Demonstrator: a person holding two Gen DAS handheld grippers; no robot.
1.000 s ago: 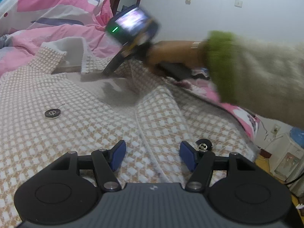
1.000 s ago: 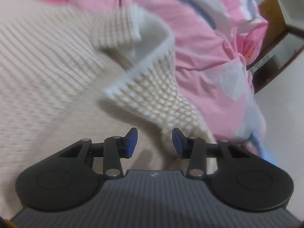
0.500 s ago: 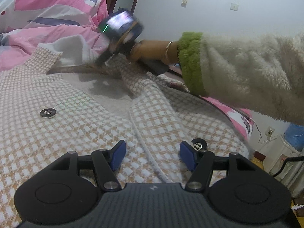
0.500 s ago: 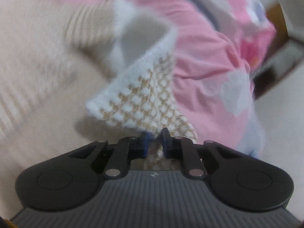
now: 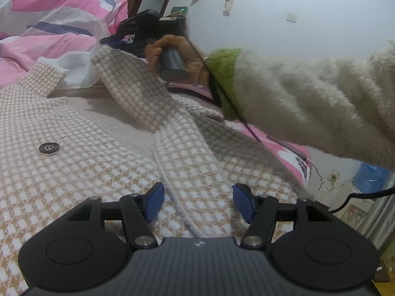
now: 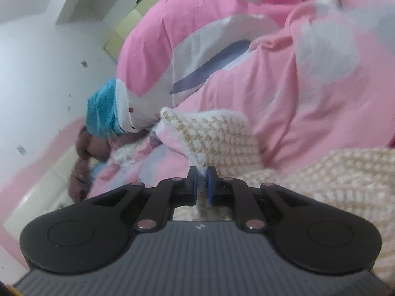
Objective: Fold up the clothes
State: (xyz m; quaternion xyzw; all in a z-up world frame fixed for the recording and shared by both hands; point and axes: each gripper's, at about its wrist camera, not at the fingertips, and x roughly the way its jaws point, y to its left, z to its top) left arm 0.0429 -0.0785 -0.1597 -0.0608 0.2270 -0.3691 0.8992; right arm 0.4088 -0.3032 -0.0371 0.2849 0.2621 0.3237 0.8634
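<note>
A tan-and-white checked knit cardigan (image 5: 81, 167) lies spread on the bed, with a dark round button (image 5: 49, 147) on its left panel. My left gripper (image 5: 197, 201) hovers open just above the cardigan's front edge seam, nothing between its blue pads. In the left wrist view my right gripper (image 5: 112, 40) is held up at the far side by a hand, lifting the cardigan's collar flap (image 5: 133, 86). In the right wrist view the right gripper (image 6: 201, 171) is shut on the white-trimmed edge of that collar flap (image 6: 217, 138).
A pink, white and blue quilt (image 5: 49, 24) is bunched along the far side of the bed, also the quilt (image 6: 271, 74) fills the right wrist view. A fuzzy cream sleeve with a green cuff (image 5: 308, 98) crosses above the cardigan. The bed's right edge (image 5: 296, 162) drops to the floor.
The right gripper closed on the collar flap and raised it off the bed, turning toward the quilt. The left gripper stayed open over the front seam.
</note>
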